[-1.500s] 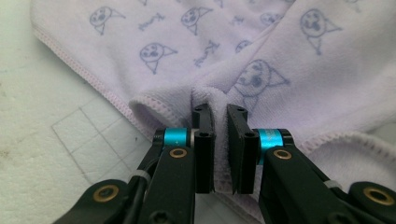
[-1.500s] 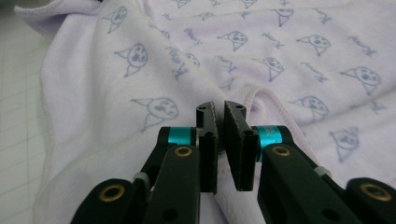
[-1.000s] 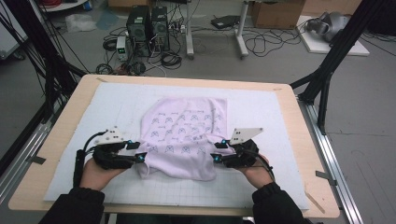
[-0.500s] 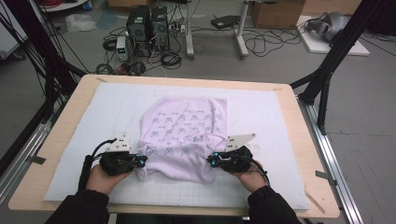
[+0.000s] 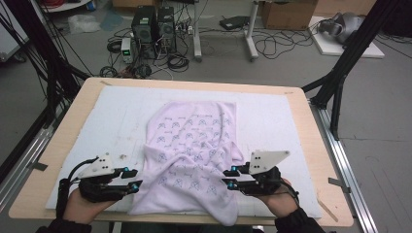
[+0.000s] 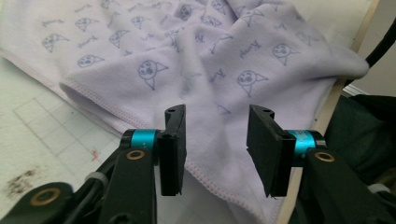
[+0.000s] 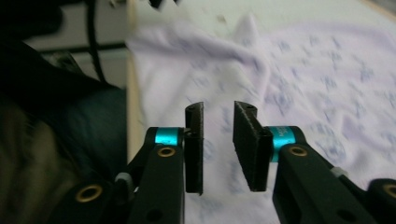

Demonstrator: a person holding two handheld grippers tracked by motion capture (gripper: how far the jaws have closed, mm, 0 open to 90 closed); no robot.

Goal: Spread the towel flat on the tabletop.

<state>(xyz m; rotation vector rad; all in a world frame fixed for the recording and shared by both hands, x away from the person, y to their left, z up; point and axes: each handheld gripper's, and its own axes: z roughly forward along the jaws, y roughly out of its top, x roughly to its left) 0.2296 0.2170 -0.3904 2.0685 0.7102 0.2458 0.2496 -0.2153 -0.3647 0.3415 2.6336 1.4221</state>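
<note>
At 6 o'clock on the table (image 5: 58,160), near the front edge, a lilac printed cloth (image 5: 194,155) lies rumpled on the white mat (image 5: 107,116), its far end flat toward 12, its near part bunched w/ a lower corner hanging just over the table's lip. L gripper (image 5: 136,177) sits at the cloth's 8 o'clock edge, R gripper (image 5: 227,177) at its 4 o'clock edge, both pointing inward at each other. L jaws have just been opening: in the left gripper view L gripper (image 6: 215,147) stands about half apart w/ the hemmed edge lying below and beyond them, nothing pinched. R jaws have also just been opening but less: in the right gripper view R gripper (image 7: 218,147) shows a narrow gap, cloth blurred behind it, no fabric caught btwn the pads that I can see. Step in hand, as I read it: a release after a tug or fold on the near edge, hands off the fabric, so folding/flattening looks early to mid, near half a mess yet. Next move prob calls for a fresh pinch on the near hem or corners, each side at once, low enough to get under the top layer only, then a lift and carry toward 12. Watch the overhanging corner at 6; it could drag off the edge if only one side gets gripped.
</note>
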